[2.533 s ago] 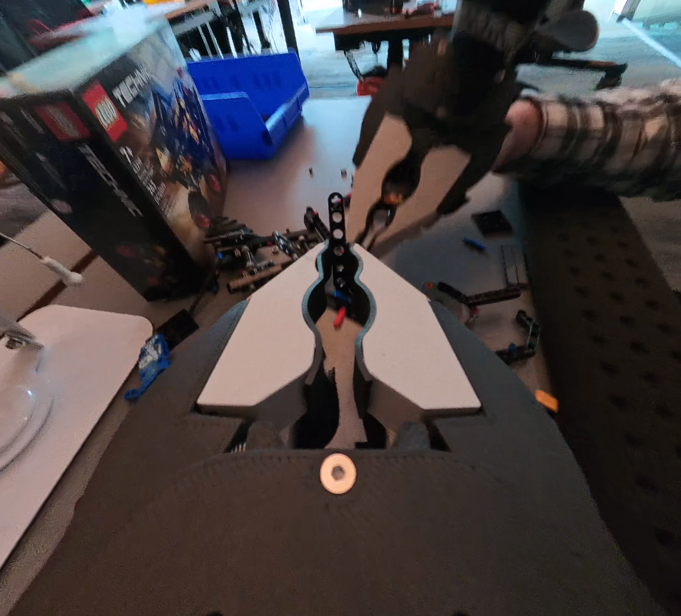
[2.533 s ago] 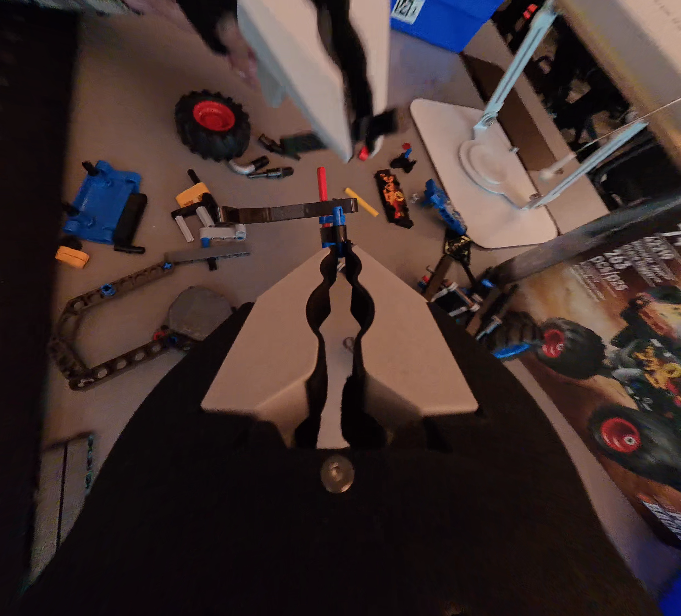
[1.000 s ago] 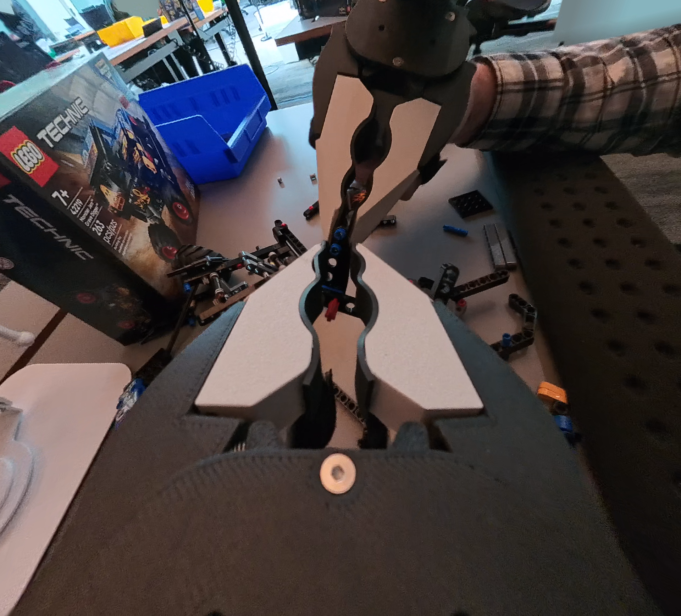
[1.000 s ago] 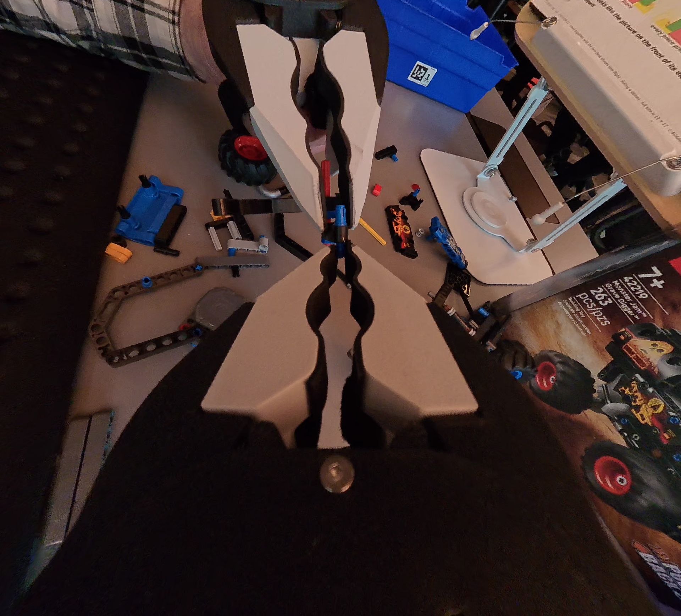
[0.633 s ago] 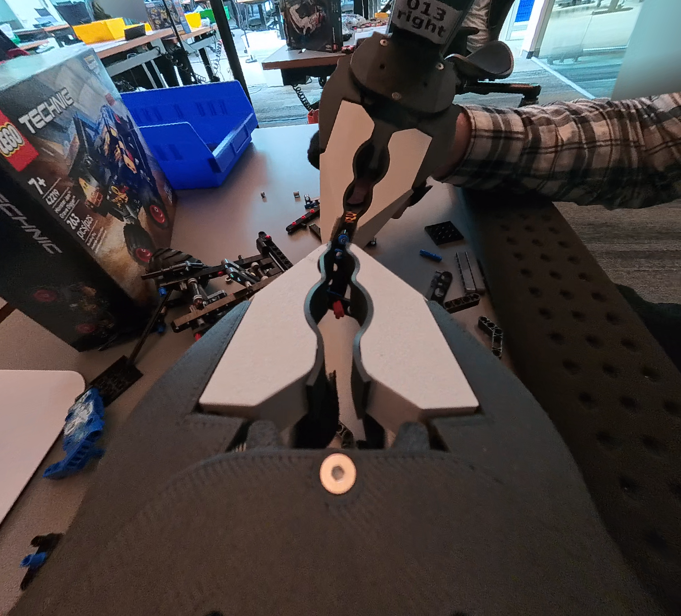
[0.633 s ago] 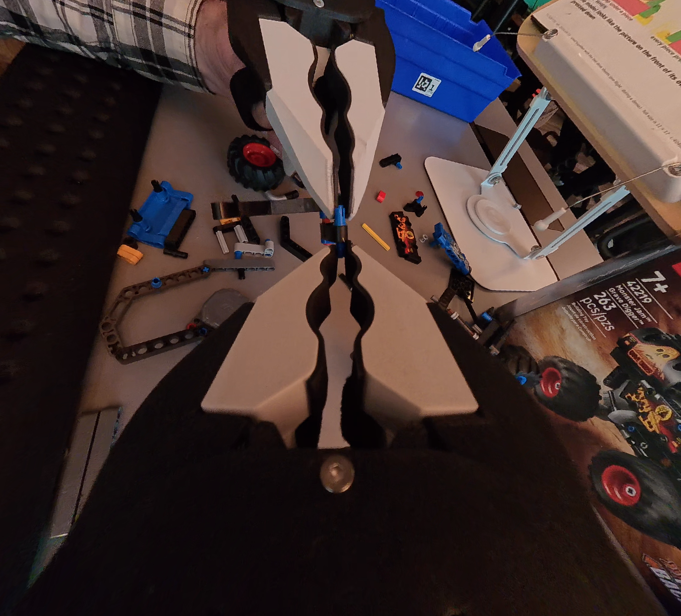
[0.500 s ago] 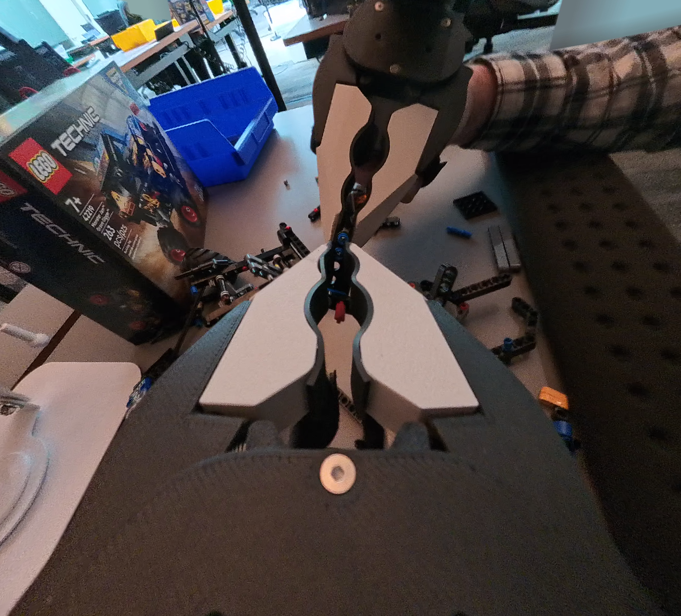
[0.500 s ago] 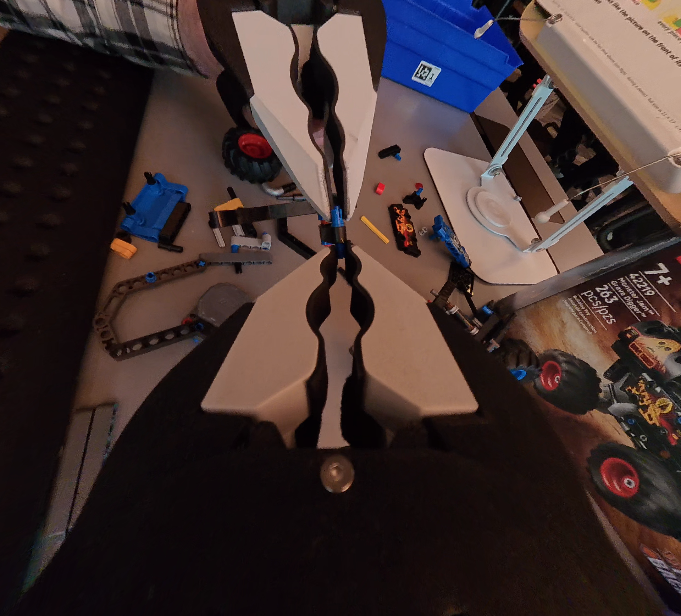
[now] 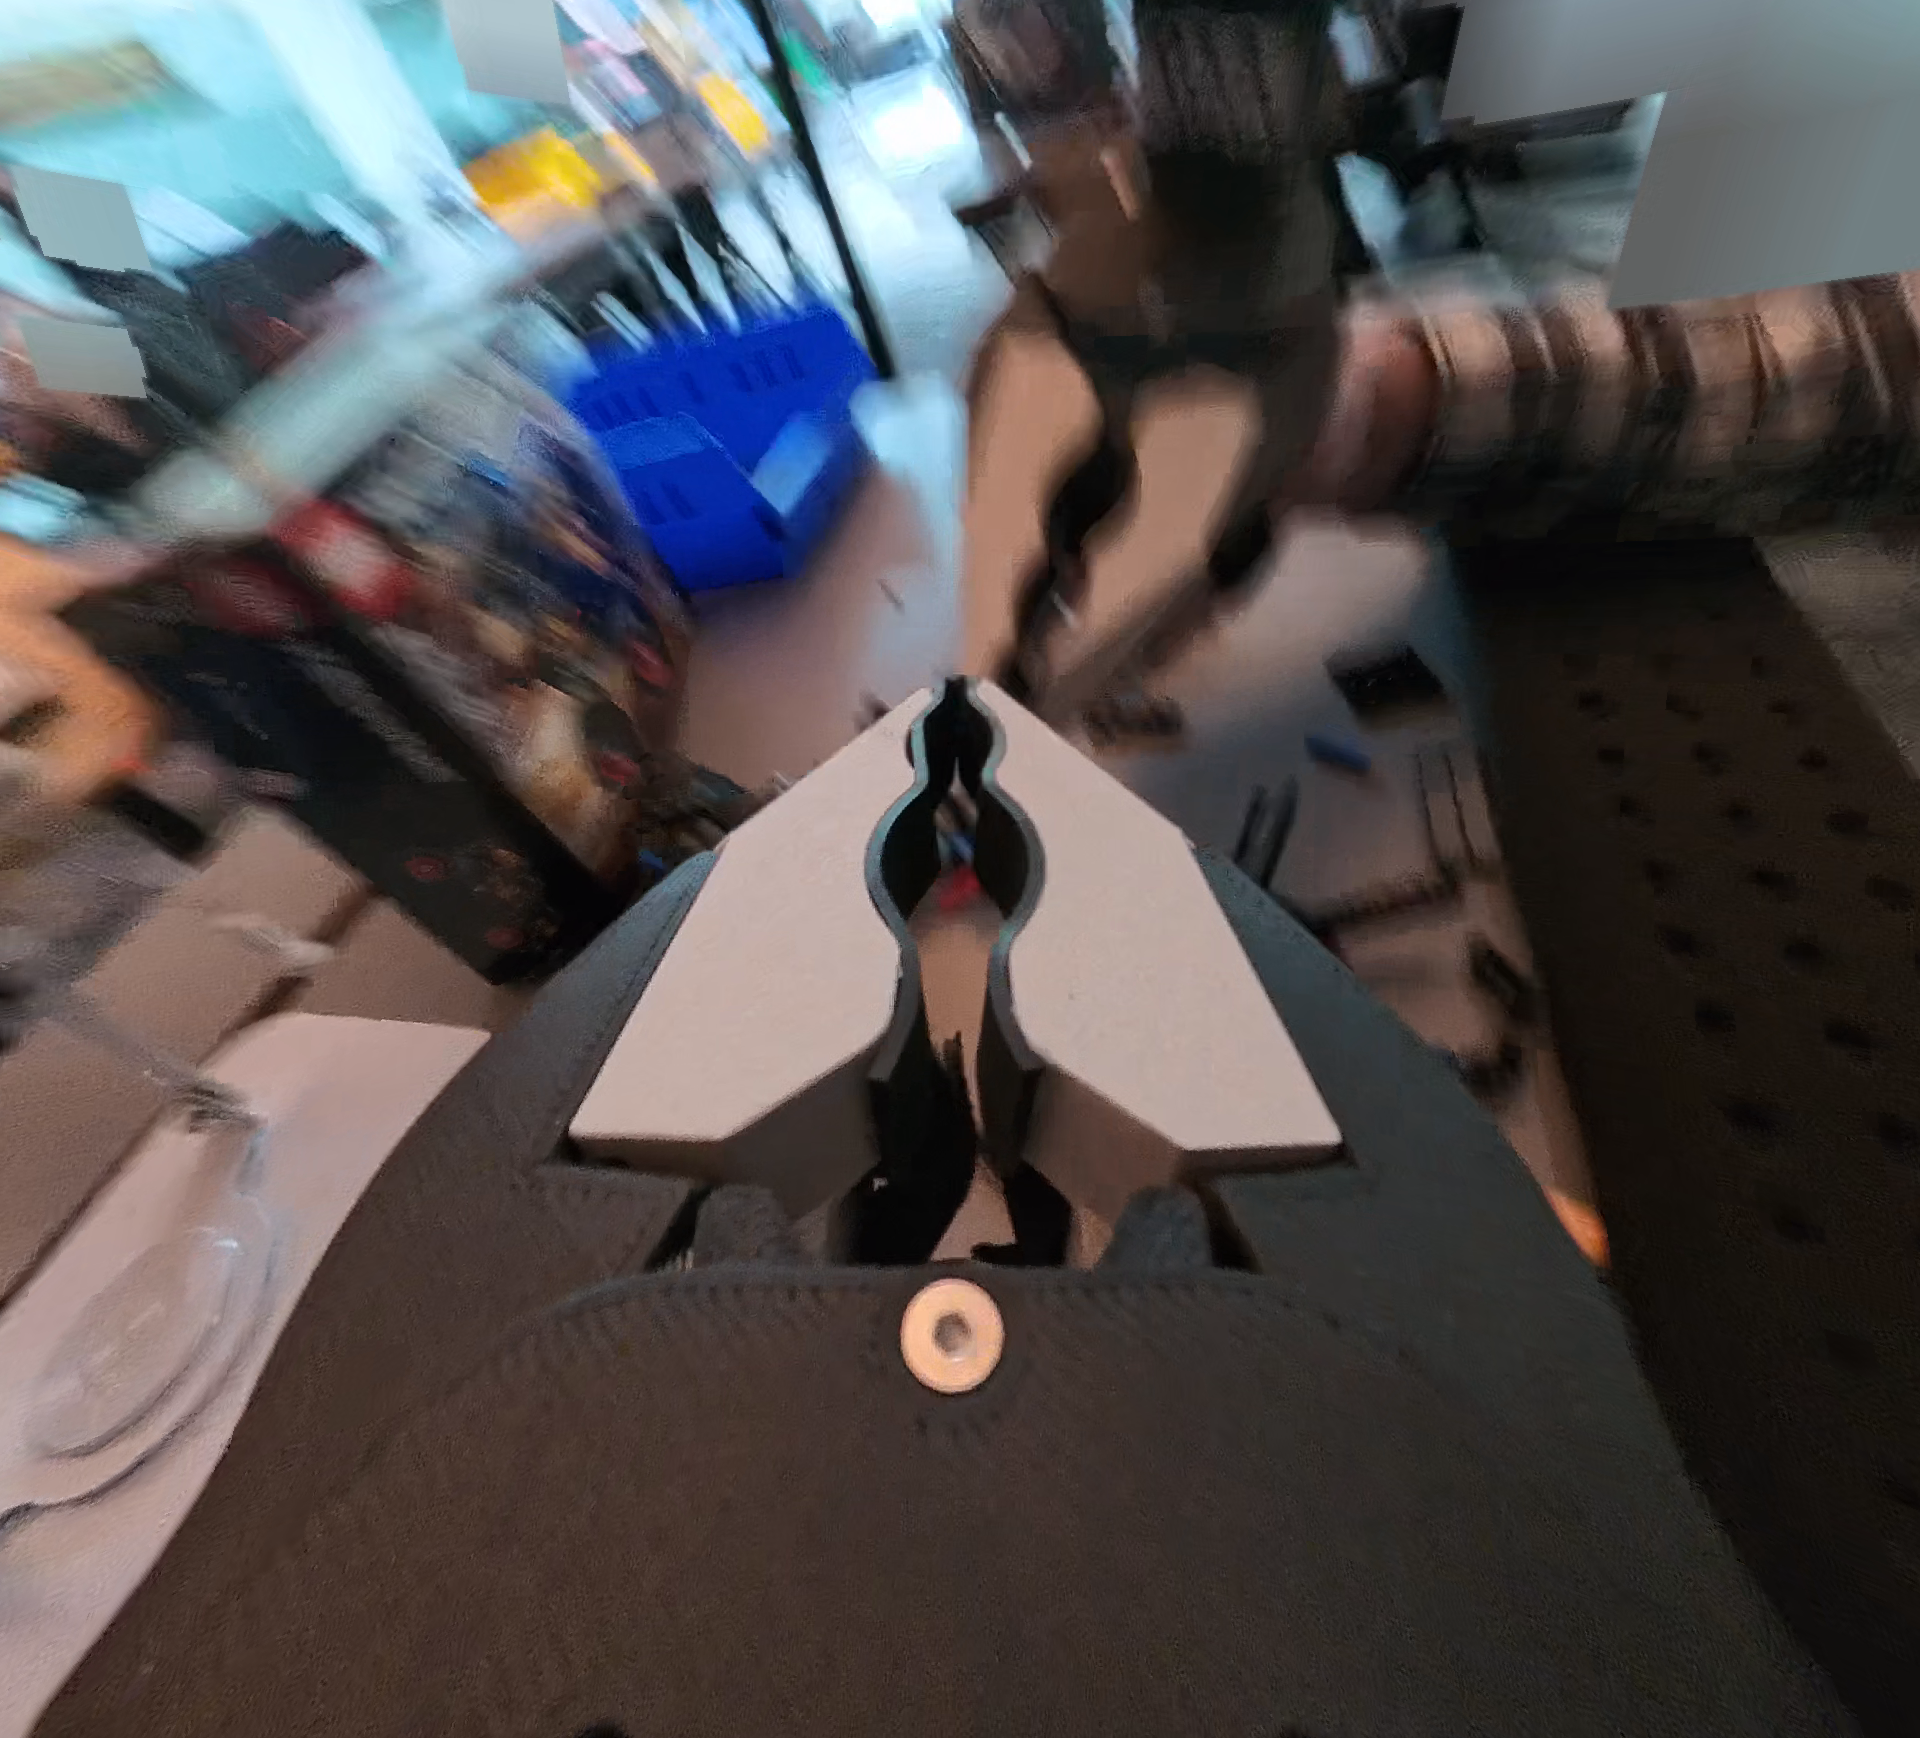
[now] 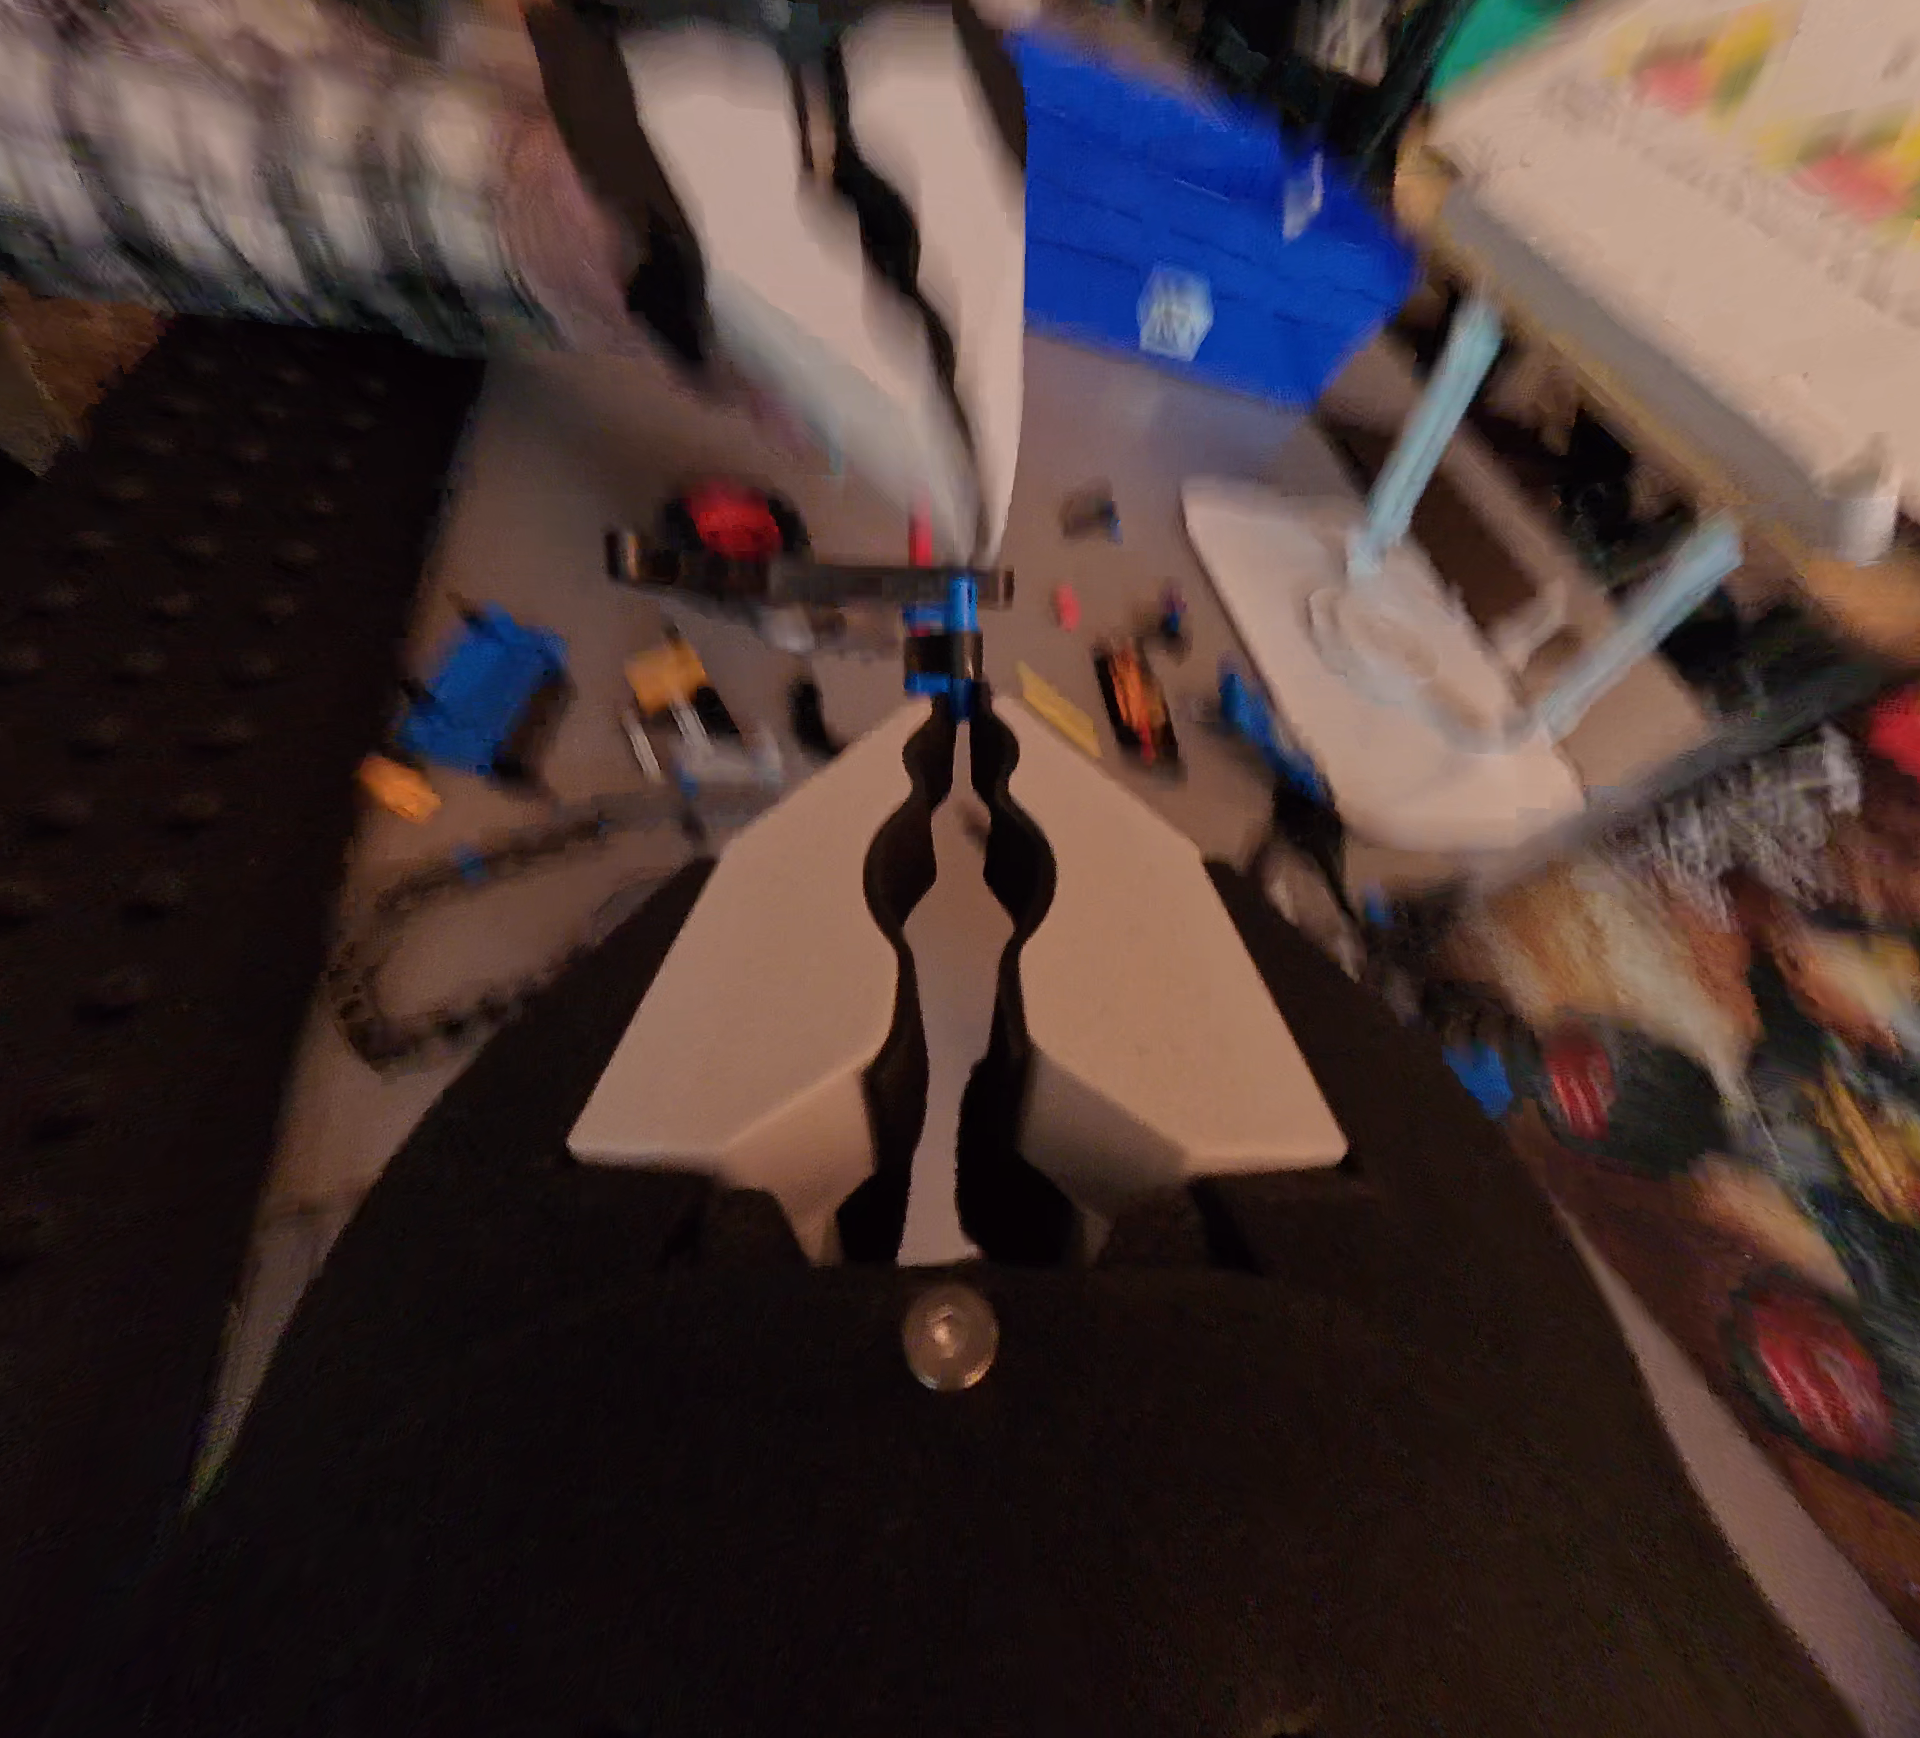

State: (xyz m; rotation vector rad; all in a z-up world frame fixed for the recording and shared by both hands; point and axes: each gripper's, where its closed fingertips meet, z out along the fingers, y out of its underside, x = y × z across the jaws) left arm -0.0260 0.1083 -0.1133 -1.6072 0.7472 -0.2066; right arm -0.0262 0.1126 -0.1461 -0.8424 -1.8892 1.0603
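Both views are blurred by motion. My left gripper (image 9: 951, 691) is shut on a thin black beam (image 9: 940, 753) with a red pin (image 9: 961, 883) that stands between its fingers. My right gripper (image 10: 951, 712) is shut on a small blue and black connector (image 10: 940, 654). The two grippers point tip to tip above the table: the right gripper (image 9: 1023, 639) shows just beyond the left one's tips, and the left gripper (image 10: 971, 525) hangs just above the connector. A black beam (image 10: 790, 582) shows right behind the connector; I cannot tell whether they are joined.
Loose toy parts lie on the grey table: a red-hubbed wheel (image 10: 732, 519), a blue part (image 10: 483, 701), a long grey frame (image 10: 436, 899). A blue bin (image 10: 1174, 234) stands at the back, with a white stand base (image 10: 1403, 722), a printed toy box (image 9: 416, 649) and a black dotted mat (image 9: 1714, 857). The tips of both grippers are at nearly the same place.
Both cameras are now moving fast and the views have blurred. The grippers stay shut and tip to tip. The black beam sticks out less beyond the left gripper's tips.
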